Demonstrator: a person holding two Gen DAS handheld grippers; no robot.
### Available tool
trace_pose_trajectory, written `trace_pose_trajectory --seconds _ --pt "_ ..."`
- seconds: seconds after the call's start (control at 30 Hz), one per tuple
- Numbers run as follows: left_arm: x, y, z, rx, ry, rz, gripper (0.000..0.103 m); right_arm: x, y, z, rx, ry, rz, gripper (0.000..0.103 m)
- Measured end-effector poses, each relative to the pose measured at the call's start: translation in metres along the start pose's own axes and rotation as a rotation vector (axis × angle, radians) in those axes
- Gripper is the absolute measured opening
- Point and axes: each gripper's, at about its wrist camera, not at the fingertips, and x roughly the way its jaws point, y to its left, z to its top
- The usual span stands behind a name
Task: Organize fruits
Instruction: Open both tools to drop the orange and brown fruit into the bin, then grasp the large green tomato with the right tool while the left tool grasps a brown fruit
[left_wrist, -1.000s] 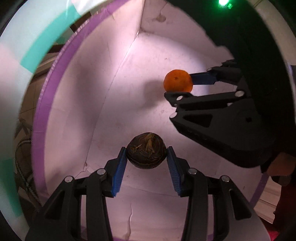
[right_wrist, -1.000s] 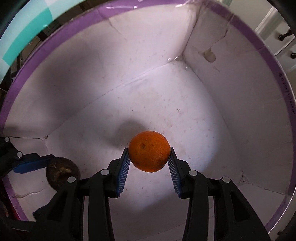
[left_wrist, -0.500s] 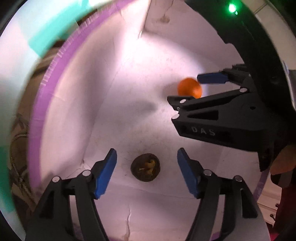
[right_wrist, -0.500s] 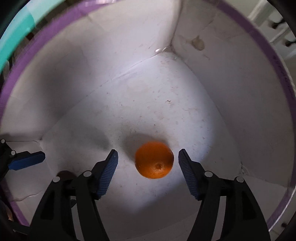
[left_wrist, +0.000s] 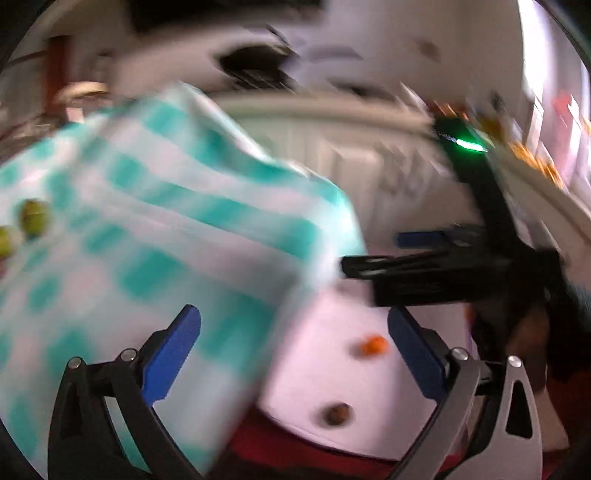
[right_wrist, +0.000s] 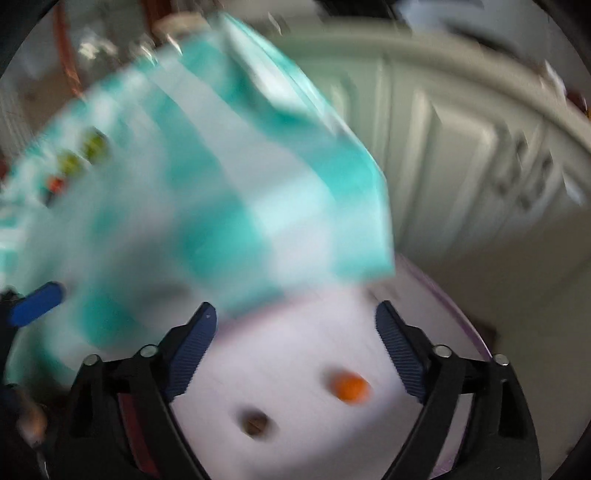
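An orange (left_wrist: 373, 345) and a dark brown round fruit (left_wrist: 338, 412) lie on the white floor of a box (left_wrist: 332, 332) with a purple rim, far below me. Both also show in the right wrist view: the orange (right_wrist: 349, 386), the brown fruit (right_wrist: 255, 422). My left gripper (left_wrist: 293, 354) is open and empty, high above the box. My right gripper (right_wrist: 295, 350) is open and empty too; it also shows in the left wrist view (left_wrist: 417, 254). Both views are motion-blurred.
A table with a teal and white checked cloth (left_wrist: 147, 240) stands left of the box, with small green fruits (left_wrist: 33, 218) on it. These fruits also show in the right wrist view (right_wrist: 94, 146). White cabinet doors (right_wrist: 461, 166) stand behind.
Both grippers opened and let go of their fruits, which now lie on the box floor. Both grippers have since risen quickly out of the box.
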Motion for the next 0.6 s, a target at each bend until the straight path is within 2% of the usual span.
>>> trace_pose_trajectory --seconds 0.07,0.13,0.2,0.27,0.33,0.47,0.6 --pt "-0.029 0.043 0.005 -0.081 -0.075 0.119 0.102 -0.017 0.023 0.007 0.024 -0.117 0.103 0.088" --pt "-0.049 0.080 0.005 -0.159 -0.110 0.203 0.102 -0.025 0.052 0.015 0.035 -0.156 0.203 0.088" --pt "-0.070 0.125 0.005 -0.238 -0.121 0.282 0.102 -0.028 0.084 0.017 0.027 -0.167 0.258 0.088" --pt "-0.084 0.165 0.002 -0.312 -0.121 0.337 0.102 -0.014 0.113 0.023 -0.007 -0.141 0.278 0.088" --pt "-0.093 0.206 -0.010 -0.385 -0.097 0.423 0.102 -0.005 0.135 0.032 -0.055 -0.115 0.281 0.088" --pt "-0.085 0.292 -0.011 -0.467 -0.017 0.669 0.102 0.031 0.192 0.041 -0.111 -0.089 0.278 0.088" --pt "-0.076 0.356 -0.012 -0.552 0.044 0.744 0.102 0.097 0.244 0.073 -0.146 -0.010 0.268 0.088"
